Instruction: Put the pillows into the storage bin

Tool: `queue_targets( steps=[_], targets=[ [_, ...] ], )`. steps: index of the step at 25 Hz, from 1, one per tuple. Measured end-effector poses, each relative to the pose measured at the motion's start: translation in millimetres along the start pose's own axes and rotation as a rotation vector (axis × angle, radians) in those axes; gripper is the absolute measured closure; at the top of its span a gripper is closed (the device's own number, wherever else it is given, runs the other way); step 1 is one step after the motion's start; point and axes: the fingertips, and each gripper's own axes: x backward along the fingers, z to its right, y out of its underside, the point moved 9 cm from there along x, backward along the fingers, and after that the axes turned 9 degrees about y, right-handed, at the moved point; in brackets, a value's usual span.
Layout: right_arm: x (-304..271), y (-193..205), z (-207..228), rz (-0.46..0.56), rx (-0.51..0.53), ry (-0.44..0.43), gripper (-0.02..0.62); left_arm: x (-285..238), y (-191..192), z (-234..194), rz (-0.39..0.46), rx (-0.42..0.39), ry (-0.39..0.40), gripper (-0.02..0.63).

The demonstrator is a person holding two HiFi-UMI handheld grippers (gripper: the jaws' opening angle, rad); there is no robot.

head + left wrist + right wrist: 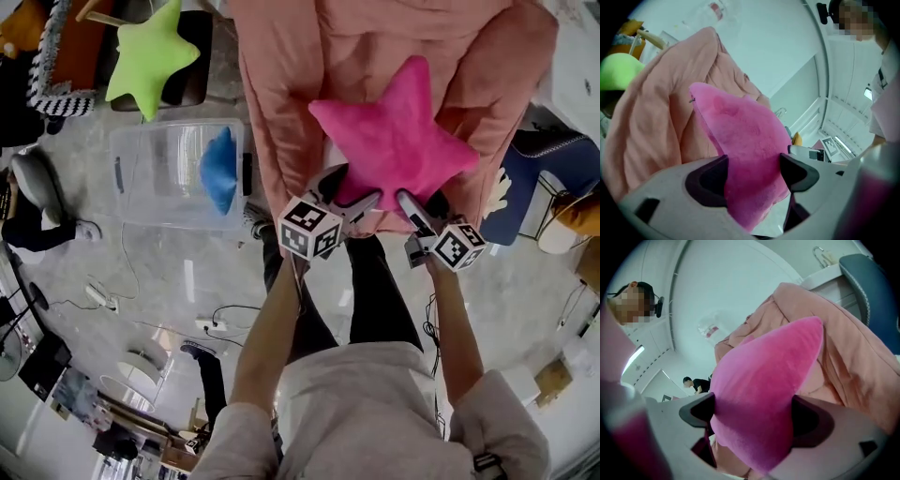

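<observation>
A pink star pillow (394, 141) hangs in the air over a peach blanket (281, 84), gripped by both grippers at its lower points. My left gripper (354, 199) is shut on the lower left point (752, 173). My right gripper (412, 204) is shut on the lower right point (754, 413). The clear storage bin (155, 173) stands on the floor at the left with a blue pillow (220, 169) inside. A green star pillow (150, 56) rests on a chair behind the bin.
The blanket covers a bed or sofa ahead. A dark blue chair (544, 178) stands at the right. Cables and a power strip (211, 326) lie on the floor. Another person (37, 220) sits at the left edge.
</observation>
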Motion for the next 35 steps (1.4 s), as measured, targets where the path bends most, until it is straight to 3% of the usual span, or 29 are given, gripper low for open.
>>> queue_targets(
  steps=[8,15,21,26,30,35],
  targets=[
    [-19.1,-38.1,-116.2,0.044,0.163,-0.113,0.104,97.1,-61.1,10.2,0.177,-0.085,-0.031,0.253],
    [-85.9,-23.4,-244.7,-0.029,0.309,-0.276,0.138,231.7,-78.0,-13.8,0.355,-0.088,-0.195,0.253],
    [-139.2,60.2,-365.0,-0.239,0.412,-0.396,0.176,375.6,-21.7,-28.7,0.491,0.045,-0.384,0.253],
    [-193.2,144.8,-437.3,-0.430,0.453,-0.454,0.186,472.4,39.6,-58.1,0.595,0.180,-0.501,0.253],
    [-221.6,194.2,-464.0,-0.535,0.443,-0.438,0.186,515.8,73.0,-82.8,0.613,0.266,-0.523,0.253],
    [-241.5,226.7,-479.5,-0.583,0.444,-0.392,0.186,542.7,95.8,-109.0,0.620,0.320,-0.512,0.253]
  ],
)
